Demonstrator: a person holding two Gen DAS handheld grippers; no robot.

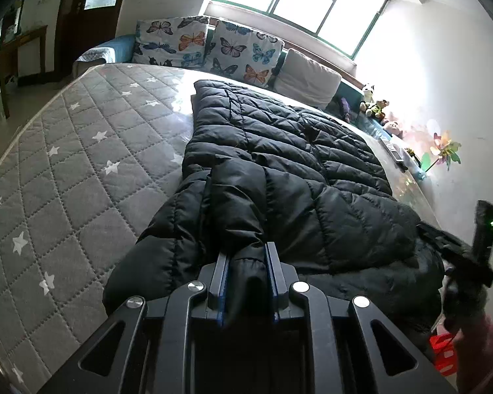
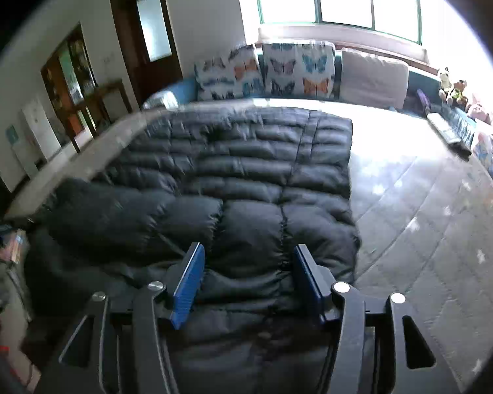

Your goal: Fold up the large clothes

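A black quilted puffer jacket [image 1: 279, 151] lies spread on the grey star-quilted mattress [image 1: 65, 164]. One sleeve [image 1: 236, 203] is folded in across the body, and my left gripper [image 1: 246, 252] is shut on its cuff, the fabric pinched between the blue pads. In the right wrist view the jacket [image 2: 246, 170] appears blurred. My right gripper [image 2: 246, 256] stands open just over its near edge, with the padded fabric lying between the two wide-apart blue pads [image 2: 189, 272]. A black housing with a green light [image 1: 484, 226] shows at the jacket's right side.
Butterfly-print pillows [image 1: 180, 39] and a plain pillow [image 1: 307, 77] line the far end under the window. Stuffed toys [image 1: 374, 105] and a pinwheel [image 1: 443, 152] sit along the right wall. A wooden table [image 1: 16, 49] and a door stand at the left. Bare mattress [image 2: 427, 213] lies right of the jacket.
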